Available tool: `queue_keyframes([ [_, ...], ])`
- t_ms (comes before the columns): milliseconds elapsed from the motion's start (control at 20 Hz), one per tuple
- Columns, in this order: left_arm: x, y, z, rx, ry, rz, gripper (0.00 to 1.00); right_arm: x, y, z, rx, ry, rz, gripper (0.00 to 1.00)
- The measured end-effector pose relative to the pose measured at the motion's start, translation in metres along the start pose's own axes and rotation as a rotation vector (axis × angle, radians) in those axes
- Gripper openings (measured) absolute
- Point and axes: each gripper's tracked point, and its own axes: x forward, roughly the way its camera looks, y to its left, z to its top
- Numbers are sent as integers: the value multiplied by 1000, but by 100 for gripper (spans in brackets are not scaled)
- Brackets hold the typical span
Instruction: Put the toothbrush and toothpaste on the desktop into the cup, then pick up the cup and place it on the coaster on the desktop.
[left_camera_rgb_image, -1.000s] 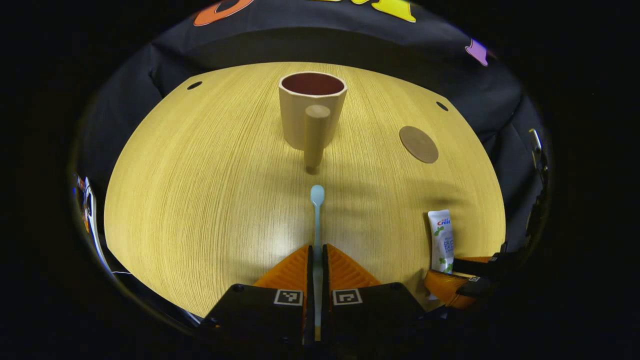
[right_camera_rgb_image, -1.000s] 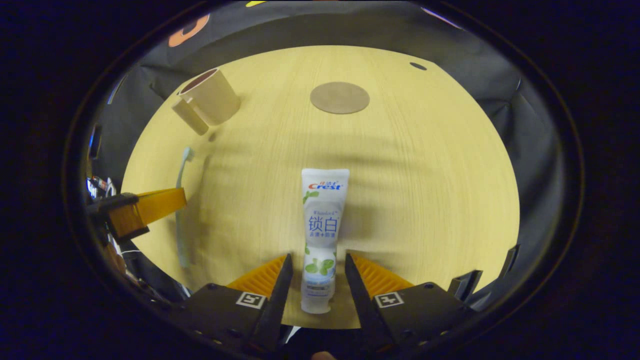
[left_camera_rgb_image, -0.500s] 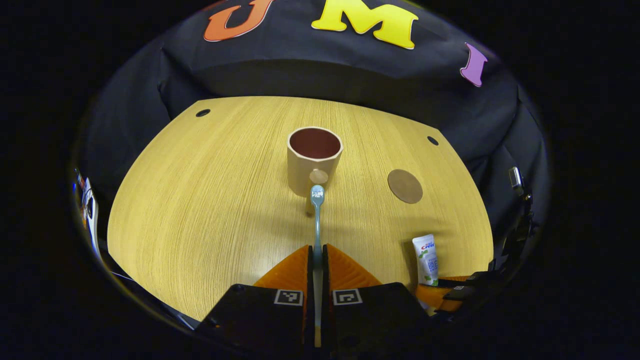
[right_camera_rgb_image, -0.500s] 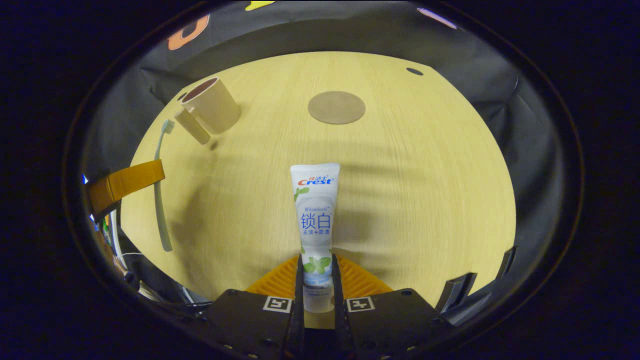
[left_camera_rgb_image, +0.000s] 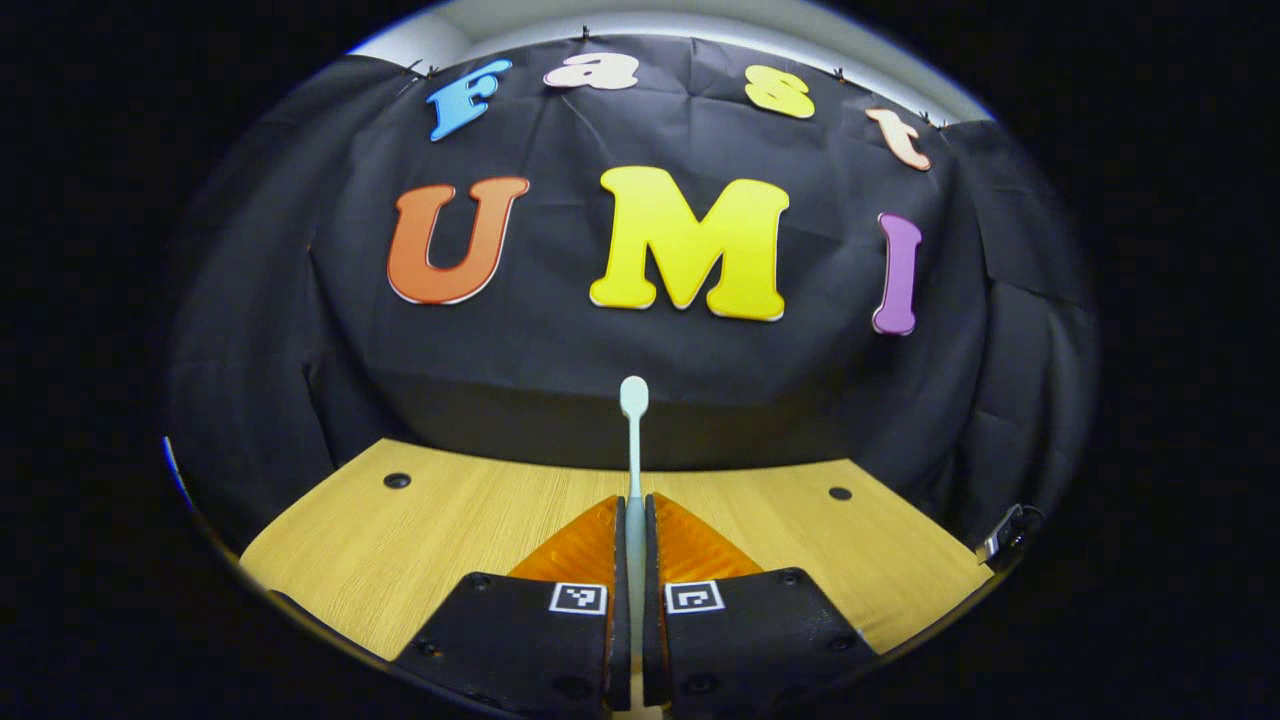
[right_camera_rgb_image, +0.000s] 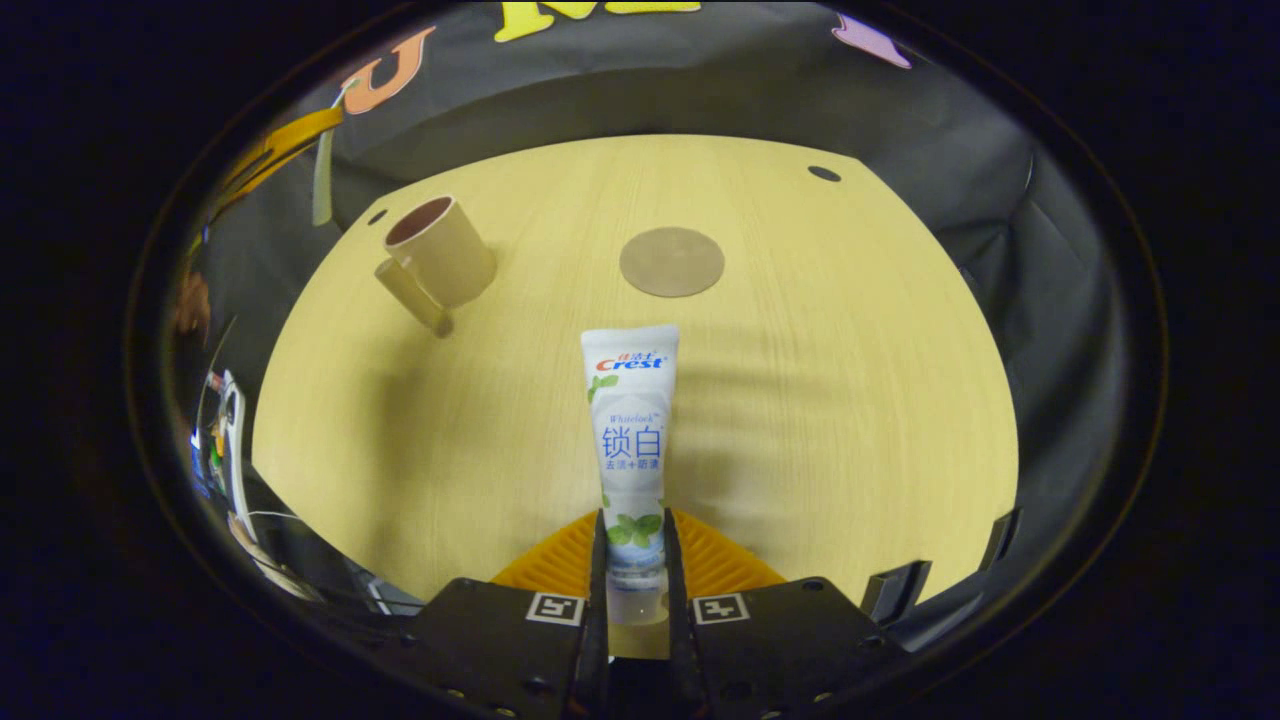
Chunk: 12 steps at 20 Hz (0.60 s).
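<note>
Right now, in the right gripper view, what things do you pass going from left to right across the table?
Cup → toothpaste, held up in the right gripper → coaster. The toothpaste and coaster sit close in that order, the coaster farther back on the table.

There is 1 toothbrush (left_camera_rgb_image: 633, 440), 1 toothpaste tube (right_camera_rgb_image: 632, 440), 1 cup (right_camera_rgb_image: 441, 250) with 1 handle (right_camera_rgb_image: 413, 296), and 1 round coaster (right_camera_rgb_image: 671, 262). The bench (right_camera_rgb_image: 850, 400) has 2 dark holes near its far corners. 2 grippers: left gripper (left_camera_rgb_image: 632, 520), right gripper (right_camera_rgb_image: 634, 540).
</note>
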Motion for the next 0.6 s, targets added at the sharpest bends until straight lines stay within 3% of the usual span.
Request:
queue_keyframes([
  [100, 14, -1, -1, -34, -44, -6, 7, 0, -1, 0, -9, -4, -11, 25],
  [250, 49, 15, -33, -101, 3, 32, 8, 2, -1, -1, -15, -1, -10, 25],
  [600, 57, 13, -57, -87, 40, 16, 14, 2, 0, -1, -7, 5, -17, 24],
])
